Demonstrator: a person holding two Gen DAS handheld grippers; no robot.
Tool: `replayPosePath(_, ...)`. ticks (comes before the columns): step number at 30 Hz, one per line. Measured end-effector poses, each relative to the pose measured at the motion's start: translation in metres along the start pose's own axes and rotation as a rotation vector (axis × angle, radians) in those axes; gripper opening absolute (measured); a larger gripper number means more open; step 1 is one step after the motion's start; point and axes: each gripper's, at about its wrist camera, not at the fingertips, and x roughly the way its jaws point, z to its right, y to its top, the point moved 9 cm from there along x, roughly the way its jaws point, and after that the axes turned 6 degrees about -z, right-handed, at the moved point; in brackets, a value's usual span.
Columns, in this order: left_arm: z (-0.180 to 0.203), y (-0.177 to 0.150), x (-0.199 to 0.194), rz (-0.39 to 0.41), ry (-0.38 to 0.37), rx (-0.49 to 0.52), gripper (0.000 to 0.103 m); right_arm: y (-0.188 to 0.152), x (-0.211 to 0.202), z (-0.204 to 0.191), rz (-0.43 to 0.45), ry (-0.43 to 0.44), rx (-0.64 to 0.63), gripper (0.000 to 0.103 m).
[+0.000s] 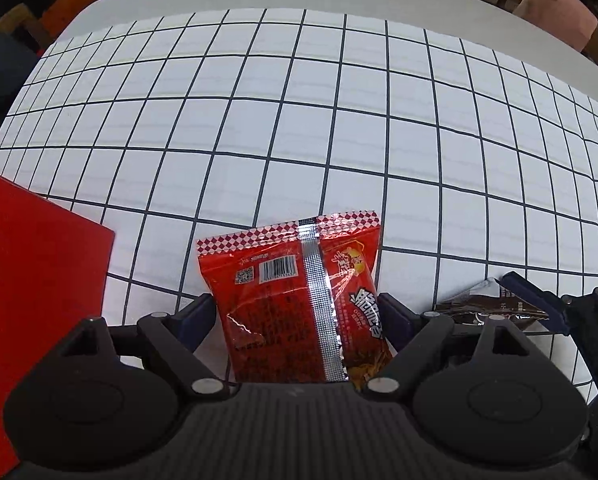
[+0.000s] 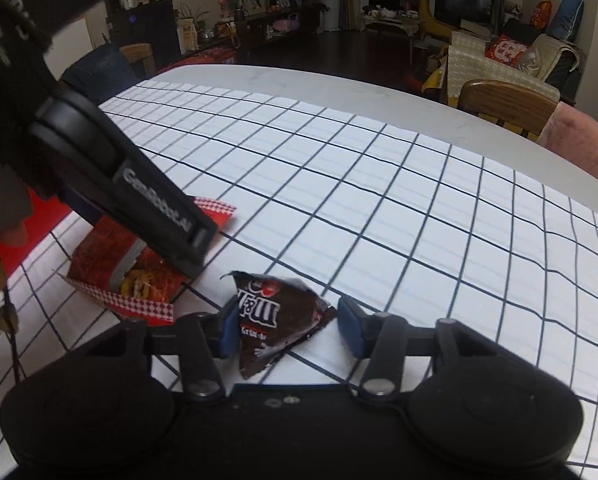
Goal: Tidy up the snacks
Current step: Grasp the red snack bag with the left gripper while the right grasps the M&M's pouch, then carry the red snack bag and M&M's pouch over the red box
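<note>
Checked cloth covers the table; left gripper has its blue pads pressed against both sides of a red snack packet, barcode up; right gripper stands apart around a brown candy packet lying on the cloth; red box sits far left.
</note>
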Motion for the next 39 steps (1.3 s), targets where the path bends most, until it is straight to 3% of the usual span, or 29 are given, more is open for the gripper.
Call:
replayPosePath(3,0.001,-0.003,0.008,-0.003,-0.017,0.004,0.075,0.002,-0.001,-0.002,0.001,0.008,-0.004,0.035)
replayPosePath(18,-0.001,-0.011,-0.004,0.030,-0.048,0.012,0.072,-0.006,-0.022,0.001,0.014,-0.002,0.053,0.031)
replayPosePath(39,-0.035,-0.092,-0.115,0.126,-0.087,0.084,0.073,-0.005,-0.117,-0.036,0.113,0.013,0.171,0.031)
